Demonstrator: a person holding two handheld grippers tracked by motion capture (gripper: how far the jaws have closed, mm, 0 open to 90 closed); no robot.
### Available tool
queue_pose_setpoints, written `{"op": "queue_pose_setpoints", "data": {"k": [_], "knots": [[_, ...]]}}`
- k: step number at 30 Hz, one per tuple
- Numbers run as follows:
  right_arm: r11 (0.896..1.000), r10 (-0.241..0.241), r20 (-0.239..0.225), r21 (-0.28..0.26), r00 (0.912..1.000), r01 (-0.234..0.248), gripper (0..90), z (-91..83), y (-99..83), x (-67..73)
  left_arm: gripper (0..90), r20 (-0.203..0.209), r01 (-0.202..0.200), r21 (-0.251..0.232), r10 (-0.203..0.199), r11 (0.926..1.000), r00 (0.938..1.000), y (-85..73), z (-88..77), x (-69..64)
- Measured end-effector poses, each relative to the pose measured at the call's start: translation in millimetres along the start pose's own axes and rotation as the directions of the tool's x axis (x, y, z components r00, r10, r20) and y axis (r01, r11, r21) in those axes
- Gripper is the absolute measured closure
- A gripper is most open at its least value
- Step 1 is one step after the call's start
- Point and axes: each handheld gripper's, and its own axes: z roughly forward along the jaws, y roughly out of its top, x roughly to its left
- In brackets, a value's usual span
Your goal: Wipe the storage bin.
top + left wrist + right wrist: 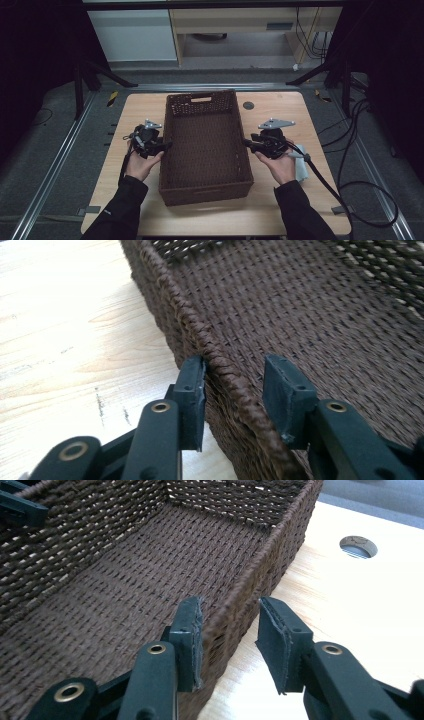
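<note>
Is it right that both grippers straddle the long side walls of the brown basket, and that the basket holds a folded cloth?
Not quite. The grippers, left and right, do straddle the side walls, but the basket is empty: the high view shows only bare weave inside. The pale cloth lies on the table beside the right hand.

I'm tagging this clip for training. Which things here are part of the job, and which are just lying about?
In the job:
- woven basket
- left gripper, fingers astride the basket's left rim
- right gripper, fingers astride the right rim

Lying about:
- pale cloth by the right hand
- round hole in the table
</note>
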Motion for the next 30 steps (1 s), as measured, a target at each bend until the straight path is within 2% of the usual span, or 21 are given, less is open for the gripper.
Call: {"op": "queue_pose_setpoints", "data": {"k": [1,3,6,9,11,15,19,21,23,28,30], "knots": [[1.0,0.001,-0.003,0.001,1.0,-0.001,62.0,2.8,0.1,0.3,63.3,-0.011,-0.001,0.009,0.001,1.0,0.9999,0.2,2.0,1.2],[1.0,0.006,-0.017,0.003,0.9998,-0.006,62.7,7.6,-0.1,3.1,64.8,-0.005,0.006,0.018,-0.006,0.9998,1.0,0.3,5.7,4.3],[1.0,-0.014,-0.016,0.018,0.9998,0.015,66.2,13.2,-1.2,8.4,63.6,0.001,-0.005,0.016,0.005,0.9999,1.0,-0.4,2.4,4.0],[1.0,-0.001,-0.031,0.028,0.9995,0.002,70.2,15.4,-2.5,11.5,60.6,-0.006,-0.021,0.024,0.021,0.9995,0.9998,-3.7,-0.6,1.5],[1.0,-0.004,-0.022,0.029,0.9998,0.004,71.0,14.6,-3.6,14.8,60.5,-0.001,-0.024,0.034,0.024,0.9991,0.9997,-6.0,-2.2,0.0],[0.999,0.004,-0.033,0.037,0.9995,-0.003,70.6,10.1,-6.8,22.2,59.5,0.004,-0.033,0.038,0.032,0.9987,0.9995,-10.2,-10.1,-2.2],[0.999,0.002,-0.046,0.044,0.9989,0.0,69.9,5.6,-9.1,28.2,63.5,0.001,-0.027,0.047,0.027,0.9985,0.9996,-14.4,-14.5,-3.2],[0.999,0.002,-0.053,0.048,0.9986,0.001,69.1,5.2,-8.5,27.2,65.2,-0.004,-0.026,0.055,0.026,0.9981,0.9996,-15.6,-12.9,-3.1],[0.999,0.006,-0.056,0.041,0.9984,-0.003,66.6,3.5,-7.2,25.0,65.3,0.012,-0.015,0.057,0.014,0.9983,0.9998,-15.9,-11.4,-1.1],[1.0,0.008,-0.03,-0.022,0.9995,-0.008,60.8,-10.4,-3.1,15.8,65.7,0.023,-0.015,0.064,0.014,0.9978,0.9996,-15.9,-10.5,-0.1],[0.999,0.014,-0.005,-0.042,0.9999,-0.014,59.0,-17.5,-3.3,9.2,65.7,0.032,-0.011,0.064,0.009,0.9979,0.9995,-16.0,-9.9,0.8]]}}
